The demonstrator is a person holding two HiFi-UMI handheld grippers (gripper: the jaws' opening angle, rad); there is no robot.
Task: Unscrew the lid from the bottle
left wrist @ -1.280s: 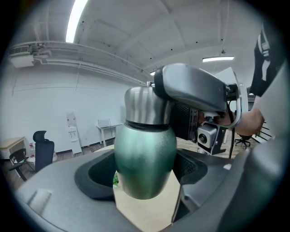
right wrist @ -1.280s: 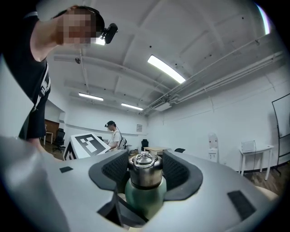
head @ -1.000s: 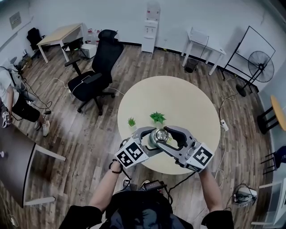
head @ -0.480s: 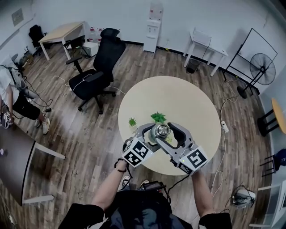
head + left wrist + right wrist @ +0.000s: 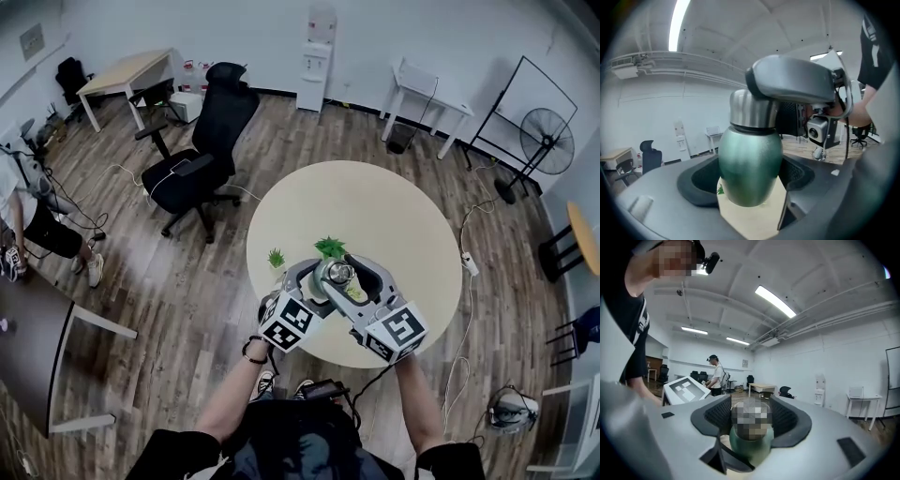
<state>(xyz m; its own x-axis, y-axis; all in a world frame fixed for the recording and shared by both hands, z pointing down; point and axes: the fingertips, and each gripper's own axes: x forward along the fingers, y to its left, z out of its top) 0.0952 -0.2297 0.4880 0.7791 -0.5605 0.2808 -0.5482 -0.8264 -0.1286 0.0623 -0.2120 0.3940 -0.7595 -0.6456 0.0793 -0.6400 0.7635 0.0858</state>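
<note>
A green metal bottle (image 5: 328,284) with a silver lid (image 5: 338,273) is held over the near part of the round table (image 5: 384,211). My left gripper (image 5: 324,279) is shut on the bottle's round body (image 5: 750,164), one pad on each side. My right gripper (image 5: 345,273) comes in from the right at lid height. Its jaws have just been closing, and in the right gripper view its pads touch both sides of the lid (image 5: 751,416), which is hidden there by a mosaic patch. The green shoulder (image 5: 750,446) shows below that patch.
Two small potted plants (image 5: 330,247) (image 5: 276,256) stand on the table just beyond the bottle. A black office chair (image 5: 202,155) is to the left of the table, a person (image 5: 23,211) at the far left, and a fan (image 5: 548,141) and a white desk (image 5: 427,98) behind.
The right gripper has swung left, toward the left gripper, and both have shifted slightly with the bottle. The bottle stays between the left jaws.
</note>
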